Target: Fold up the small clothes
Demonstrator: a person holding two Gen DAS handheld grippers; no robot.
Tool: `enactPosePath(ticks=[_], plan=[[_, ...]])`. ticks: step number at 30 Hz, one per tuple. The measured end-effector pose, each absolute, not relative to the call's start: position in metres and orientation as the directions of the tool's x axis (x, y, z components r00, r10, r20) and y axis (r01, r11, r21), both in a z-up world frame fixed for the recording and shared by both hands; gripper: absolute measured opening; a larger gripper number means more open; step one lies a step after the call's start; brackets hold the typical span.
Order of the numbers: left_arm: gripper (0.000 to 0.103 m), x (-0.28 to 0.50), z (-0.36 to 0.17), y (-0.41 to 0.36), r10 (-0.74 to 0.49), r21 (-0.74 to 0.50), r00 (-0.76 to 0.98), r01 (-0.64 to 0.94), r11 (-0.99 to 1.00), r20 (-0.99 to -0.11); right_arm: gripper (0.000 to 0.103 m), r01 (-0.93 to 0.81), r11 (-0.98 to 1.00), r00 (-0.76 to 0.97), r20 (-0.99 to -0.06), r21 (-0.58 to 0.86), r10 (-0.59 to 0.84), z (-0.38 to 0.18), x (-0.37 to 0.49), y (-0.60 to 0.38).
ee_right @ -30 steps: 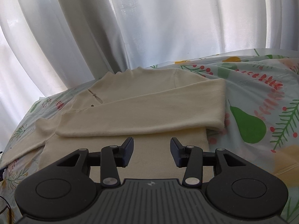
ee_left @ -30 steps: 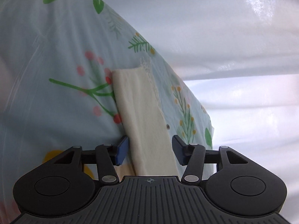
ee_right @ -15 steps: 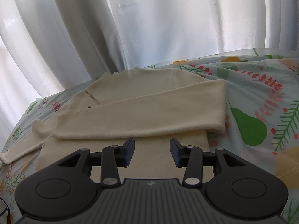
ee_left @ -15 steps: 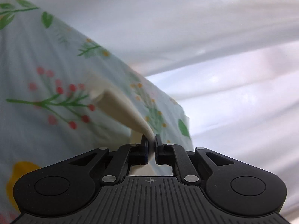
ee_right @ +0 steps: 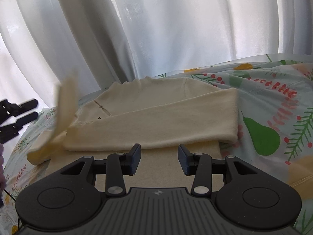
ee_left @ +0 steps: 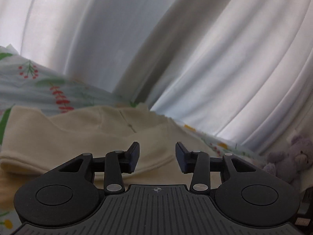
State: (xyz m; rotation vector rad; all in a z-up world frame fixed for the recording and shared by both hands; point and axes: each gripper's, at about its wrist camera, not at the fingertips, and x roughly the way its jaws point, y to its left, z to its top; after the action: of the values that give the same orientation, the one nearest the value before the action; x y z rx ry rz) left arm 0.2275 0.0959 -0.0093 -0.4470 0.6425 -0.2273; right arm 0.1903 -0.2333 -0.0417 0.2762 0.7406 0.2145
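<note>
A cream long-sleeved top (ee_right: 156,117) lies flat on the floral sheet (ee_right: 273,101), one sleeve folded across its chest. Its other sleeve (ee_right: 64,105) is in the air at the left, blurred, with nothing holding it. My left gripper (ee_left: 157,156) is open and empty, low over the top (ee_left: 78,137); it also shows at the left edge of the right wrist view (ee_right: 23,111). My right gripper (ee_right: 159,159) is open and empty over the top's lower hem.
White curtains (ee_right: 176,29) hang right behind the bed. A lilac stuffed bear (ee_left: 289,160) sits at the right edge in the left wrist view. The sheet (ee_left: 29,82) stretches to the right of the top.
My left gripper shut on the loose sleeve, swung it up and towards the top, then opened and let it go. The sleeve is now in mid-air. My right gripper stayed put.
</note>
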Motion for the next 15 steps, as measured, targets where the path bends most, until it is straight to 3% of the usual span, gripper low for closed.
enactPosePath(ticks=[8, 15], plan=[[0.046, 0.211, -0.056, 0.115, -0.17, -0.342, 0.728, -0.093, 0.935, -0.664, 0.042, -0.238, 0.901, 0.639, -0.64, 0.363, 0.427, -0.048, 0.238, -0.201], [0.046, 0.204, -0.063, 0.142, -0.119, -0.383, 0.719, -0.216, 0.898, -0.685, 0.039, -0.246, 0.829, 0.523, -0.652, 0.502, 0.55, -0.068, 0.309, -0.162]])
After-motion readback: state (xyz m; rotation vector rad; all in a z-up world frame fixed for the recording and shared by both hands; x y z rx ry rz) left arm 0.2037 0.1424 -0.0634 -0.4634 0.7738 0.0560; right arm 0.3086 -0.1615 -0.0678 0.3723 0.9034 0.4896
